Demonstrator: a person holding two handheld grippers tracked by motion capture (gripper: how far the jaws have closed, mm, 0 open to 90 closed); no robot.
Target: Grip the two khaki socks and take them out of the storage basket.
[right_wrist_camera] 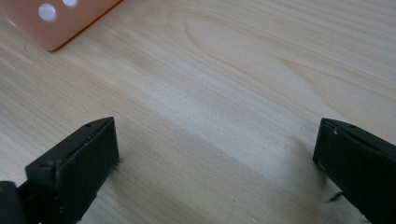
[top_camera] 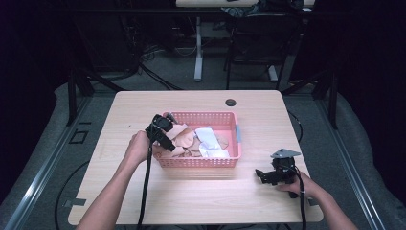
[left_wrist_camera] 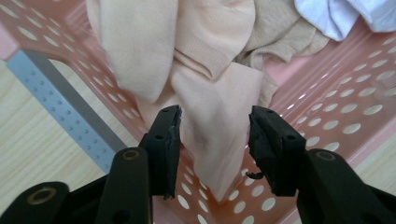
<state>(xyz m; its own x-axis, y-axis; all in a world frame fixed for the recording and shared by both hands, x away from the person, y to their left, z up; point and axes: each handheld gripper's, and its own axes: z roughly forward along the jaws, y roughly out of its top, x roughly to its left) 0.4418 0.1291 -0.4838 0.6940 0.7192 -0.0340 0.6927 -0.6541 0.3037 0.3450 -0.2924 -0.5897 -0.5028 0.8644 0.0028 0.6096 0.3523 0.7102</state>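
Note:
A pink perforated basket [top_camera: 201, 163] in the middle of the table holds several peach and beige cloths [top_camera: 184, 138] and a white cloth [top_camera: 209, 140]. My left gripper [top_camera: 168, 143] reaches over the basket's left end. In the left gripper view it [left_wrist_camera: 215, 135] is open, its jaws on either side of a fold of peach cloth [left_wrist_camera: 215, 93] that lies against the basket wall [left_wrist_camera: 327, 107]. My right gripper [top_camera: 259, 175] rests low over the table, right of the basket. In the right gripper view it [right_wrist_camera: 215, 154] is open wide, with bare wood between the jaws.
A grey-blue strip [left_wrist_camera: 60, 102] runs along the basket's rim, and another [top_camera: 238, 133] sits on its right end. A basket corner [right_wrist_camera: 51, 23] lies ahead of the right gripper. A dark grommet hole [top_camera: 231, 102] is near the table's far edge. Desk legs and chairs stand beyond.

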